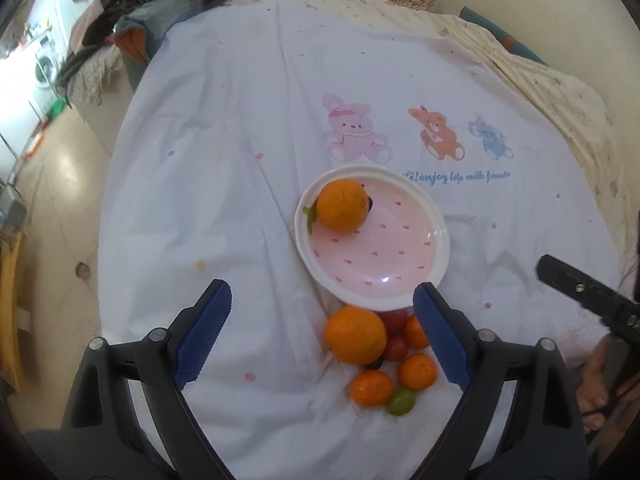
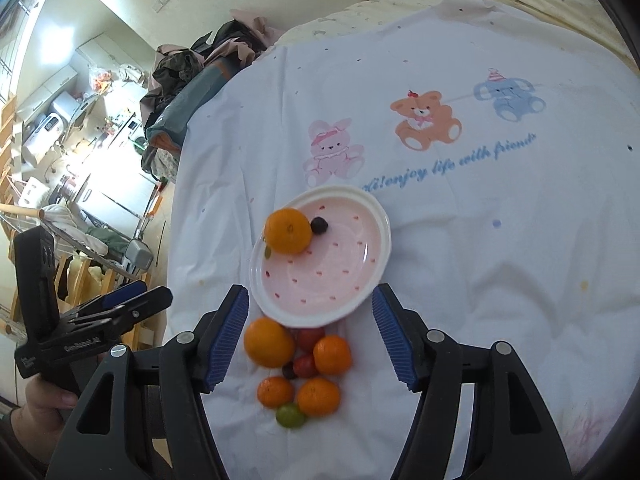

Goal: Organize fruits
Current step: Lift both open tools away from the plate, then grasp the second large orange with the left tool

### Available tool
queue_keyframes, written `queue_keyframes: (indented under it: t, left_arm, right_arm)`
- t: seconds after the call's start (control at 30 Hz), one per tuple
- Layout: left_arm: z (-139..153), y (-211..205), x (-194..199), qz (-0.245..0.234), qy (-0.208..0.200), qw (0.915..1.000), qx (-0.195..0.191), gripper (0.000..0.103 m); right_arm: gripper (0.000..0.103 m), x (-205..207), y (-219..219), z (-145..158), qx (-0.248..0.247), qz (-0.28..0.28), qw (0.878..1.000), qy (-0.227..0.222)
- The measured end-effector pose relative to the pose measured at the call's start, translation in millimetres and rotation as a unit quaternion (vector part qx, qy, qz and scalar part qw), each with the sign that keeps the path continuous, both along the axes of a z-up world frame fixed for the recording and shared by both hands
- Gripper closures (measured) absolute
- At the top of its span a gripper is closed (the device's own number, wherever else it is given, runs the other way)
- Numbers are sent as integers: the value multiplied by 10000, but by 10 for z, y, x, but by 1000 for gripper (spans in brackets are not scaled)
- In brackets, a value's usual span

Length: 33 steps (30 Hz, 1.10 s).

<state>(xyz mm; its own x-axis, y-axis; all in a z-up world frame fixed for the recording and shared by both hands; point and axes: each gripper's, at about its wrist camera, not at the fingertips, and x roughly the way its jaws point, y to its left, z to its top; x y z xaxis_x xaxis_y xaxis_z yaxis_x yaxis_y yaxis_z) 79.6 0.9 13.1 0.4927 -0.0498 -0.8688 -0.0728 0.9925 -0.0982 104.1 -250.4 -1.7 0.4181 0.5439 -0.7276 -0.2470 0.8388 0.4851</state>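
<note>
The left gripper [image 1: 322, 332] hangs released, jaws spread wide, holding nothing; the right gripper [image 2: 310, 336] is likewise spread and unloaded. Between the fingers of each lies the fruit pile [image 2: 298, 368] on the white sheet [image 1: 224, 200], just beside the near rim of the pink plate [image 1: 400, 248]. One large orange [image 1: 343, 205] sits at the plate's far left edge. Only the right wrist view shows clearly the dark grape [image 2: 319, 224] touching that orange; the left view mostly hides it. The plate's right half lies bare, and the sheet spreads well apart to both sides.
</note>
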Motion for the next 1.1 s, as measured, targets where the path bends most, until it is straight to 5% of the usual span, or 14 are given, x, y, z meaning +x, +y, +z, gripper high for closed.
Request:
queue_keyframes:
  t: [0.2,0.6,0.97,1.0,1.07,1.1]
  left_arm:
    - [-227,-147,-54,-195,-79,9996,210,13]
    - [-883,-300,34,-462,1213,9913,-218,13]
    - [-1126,-546,190,-755,1447,9865,122,13]
    - [-1146,-549,211,-737,1445,9867,127,15]
    - [-1196,-528,261,-670,1510,9862,90,37]
    - [-1232,-512,277,-657,1587,9851,-25,39]
  right_arm:
    - [36,-218,-73,-145,55,-229,9996,181]
    - [36,-194,-172,-301,193,-531,9977,382]
    - [36,-171,-233,-319,308,-614,9966,450]
    - [36,-173,-242,-320,322,-635,9964,462]
    - [36,-171,-265,-315,353,-685,9959,472]
    - [36,-170,-275,-311,363,-708,9957,470]
